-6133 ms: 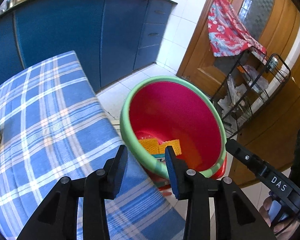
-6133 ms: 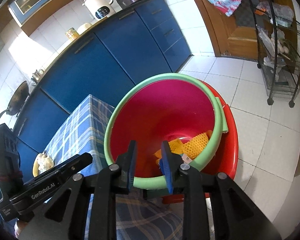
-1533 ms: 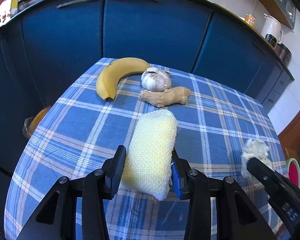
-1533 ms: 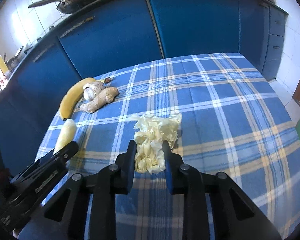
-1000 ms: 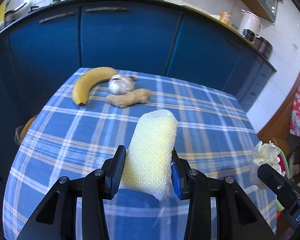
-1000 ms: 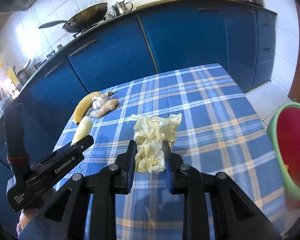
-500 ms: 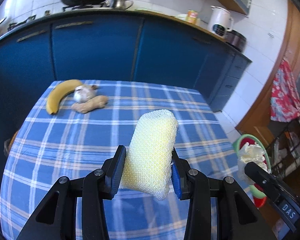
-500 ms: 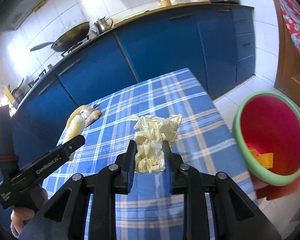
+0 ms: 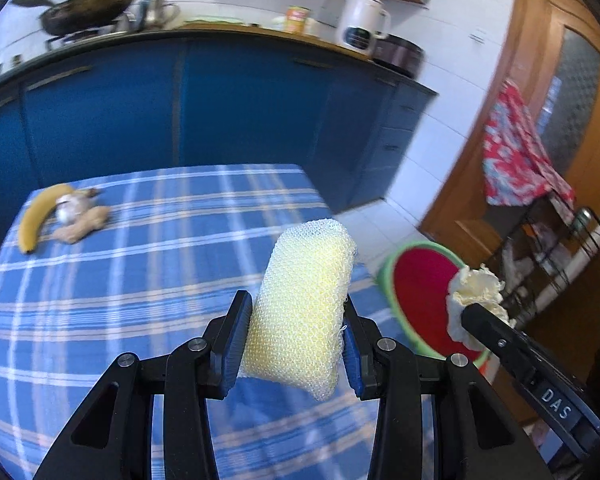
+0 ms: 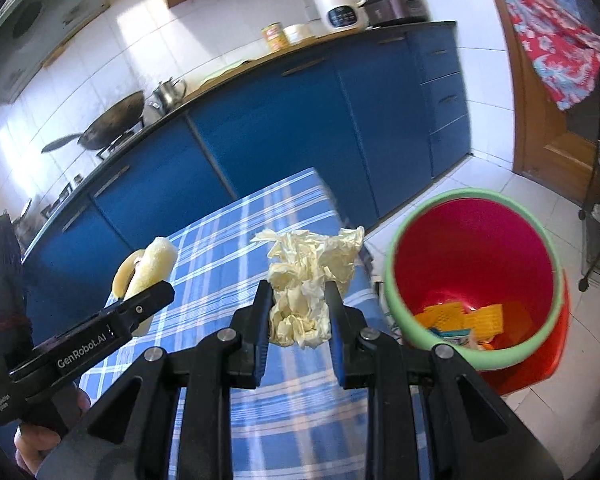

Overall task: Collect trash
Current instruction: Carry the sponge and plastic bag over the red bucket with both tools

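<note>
My left gripper [image 9: 296,316] is shut on a pale yellow foam net sleeve [image 9: 304,304], held above the blue checked tablecloth [image 9: 140,280]. My right gripper [image 10: 300,300] is shut on a crumpled cream paper wad [image 10: 308,276], also seen in the left wrist view as the wad [image 9: 474,288]. The red bin with a green rim [image 10: 476,272] stands on the floor to the right of the table and holds several yellow and orange scraps [image 10: 460,320]. In the left wrist view the bin [image 9: 420,292] lies beyond the table's right edge. The left gripper [image 10: 140,300] with the sleeve [image 10: 156,264] shows in the right wrist view.
A banana [image 9: 36,216], a garlic bulb [image 9: 68,208] and a ginger piece [image 9: 80,228] lie at the table's far left. Blue cabinets [image 9: 220,112] run behind, with a wok [image 9: 84,8] and kettle [image 9: 360,28] on the counter. A wire rack [image 9: 548,248] and a wooden door [image 9: 540,120] stand right.
Both grippers have swung right with their loads still gripped. The bin has come further into view on the right and the banana has slid toward the left edge.
</note>
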{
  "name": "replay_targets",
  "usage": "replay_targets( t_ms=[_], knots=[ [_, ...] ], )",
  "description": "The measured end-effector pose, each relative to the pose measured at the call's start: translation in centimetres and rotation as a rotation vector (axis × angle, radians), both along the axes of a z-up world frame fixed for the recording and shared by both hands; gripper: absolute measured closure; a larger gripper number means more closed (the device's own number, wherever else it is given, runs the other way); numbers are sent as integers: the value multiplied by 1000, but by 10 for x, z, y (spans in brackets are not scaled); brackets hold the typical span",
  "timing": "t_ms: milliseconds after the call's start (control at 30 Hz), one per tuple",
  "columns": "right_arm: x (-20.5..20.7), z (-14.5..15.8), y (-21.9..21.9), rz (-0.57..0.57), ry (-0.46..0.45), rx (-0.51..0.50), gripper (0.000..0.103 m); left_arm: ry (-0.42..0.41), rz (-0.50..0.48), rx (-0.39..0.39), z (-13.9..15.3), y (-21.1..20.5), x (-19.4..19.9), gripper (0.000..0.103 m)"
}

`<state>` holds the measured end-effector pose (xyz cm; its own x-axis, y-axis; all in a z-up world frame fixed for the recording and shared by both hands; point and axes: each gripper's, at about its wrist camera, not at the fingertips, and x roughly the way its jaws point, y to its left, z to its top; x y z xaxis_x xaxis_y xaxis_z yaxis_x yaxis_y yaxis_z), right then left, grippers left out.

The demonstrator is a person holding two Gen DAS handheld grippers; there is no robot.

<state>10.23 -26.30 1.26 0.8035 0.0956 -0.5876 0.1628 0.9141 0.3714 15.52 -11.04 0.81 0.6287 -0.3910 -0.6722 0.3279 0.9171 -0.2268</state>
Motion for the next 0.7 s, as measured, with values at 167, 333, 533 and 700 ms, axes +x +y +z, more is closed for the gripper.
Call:
replay_targets(
  t_ms=[167, 333, 533, 700],
  knots=[
    [-13, -4, -31, -60, -4, 22, 75, -1, -81, 11, -1, -40, -1, 60],
    [-23, -13, -63, -116, 5, 38, 74, 5, -138, 21, -8, -75, 1, 60],
    [-27, -28, -93, -164, 29, 52, 74, 32, -212, 38, -26, -119, 5, 60],
    [-26, -48, -117, -198, 67, 74, 72, 54, -257, 59, -43, -146, 10, 60]
  ],
)
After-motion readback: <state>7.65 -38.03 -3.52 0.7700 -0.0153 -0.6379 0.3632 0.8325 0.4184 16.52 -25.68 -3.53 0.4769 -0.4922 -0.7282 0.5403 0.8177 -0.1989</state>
